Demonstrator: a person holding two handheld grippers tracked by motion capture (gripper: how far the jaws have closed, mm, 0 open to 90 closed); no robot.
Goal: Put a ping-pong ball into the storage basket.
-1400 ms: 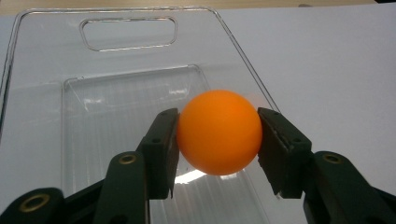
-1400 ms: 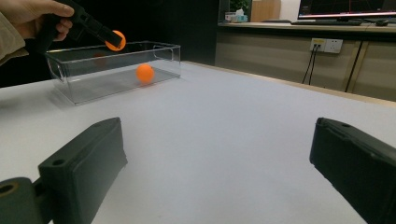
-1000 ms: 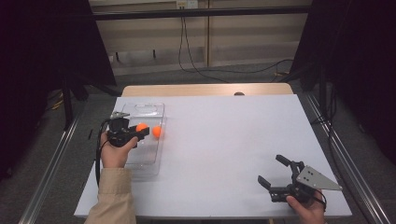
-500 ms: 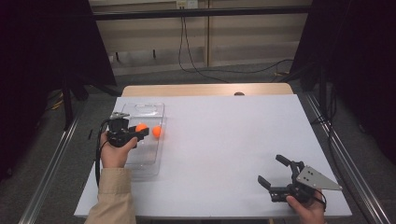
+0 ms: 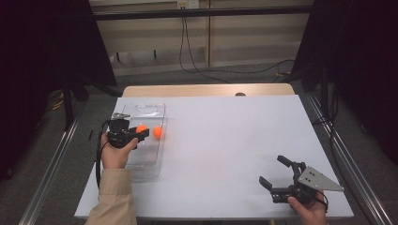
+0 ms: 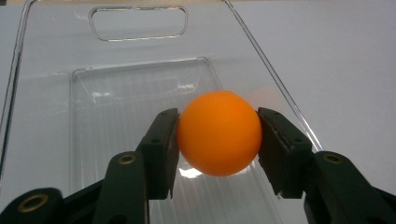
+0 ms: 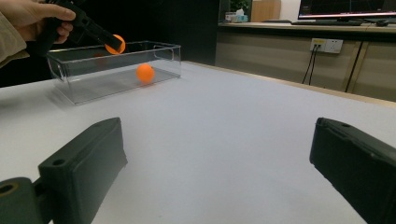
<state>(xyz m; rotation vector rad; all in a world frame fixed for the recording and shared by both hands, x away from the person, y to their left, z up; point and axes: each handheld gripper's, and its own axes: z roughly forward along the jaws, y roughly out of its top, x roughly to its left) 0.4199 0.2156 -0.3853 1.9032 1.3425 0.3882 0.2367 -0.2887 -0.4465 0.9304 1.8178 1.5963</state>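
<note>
Between the two black jaws of the left gripper (image 6: 218,140), clamped on both sides, sat an orange ball (image 6: 218,133), held above the ribbed floor of a clear plastic bin (image 6: 116,88). Seen from the high view, same gripper (image 5: 141,132) poised over the bin (image 5: 141,164), gripped by a hand (image 5: 114,151) in a beige sleeve (image 5: 112,199) reaching up from the near edge. Seen from the right gripper view, held ball (image 7: 115,44) raised level with the bin's rim (image 7: 140,45), left gripper (image 7: 100,35) coming in from that picture's left.

Against the bin's right wall lay a second orange ball (image 5: 158,132); whether just inside or just outside that wall could not be told. From the right gripper view, this ball (image 7: 145,73) showed low down at the clear wall.

Well apart from the bin, toward the near right corner of the white surface (image 5: 225,140), rested the right gripper (image 5: 272,172), jaws spread wide with nothing between them, grey three-cornered plate on top, held by the other hand (image 5: 307,211). Along its own view, both jaws parted far over bare surface (image 7: 224,140).

Beyond the bin's far end ran a wooden strip (image 5: 206,90).
</note>
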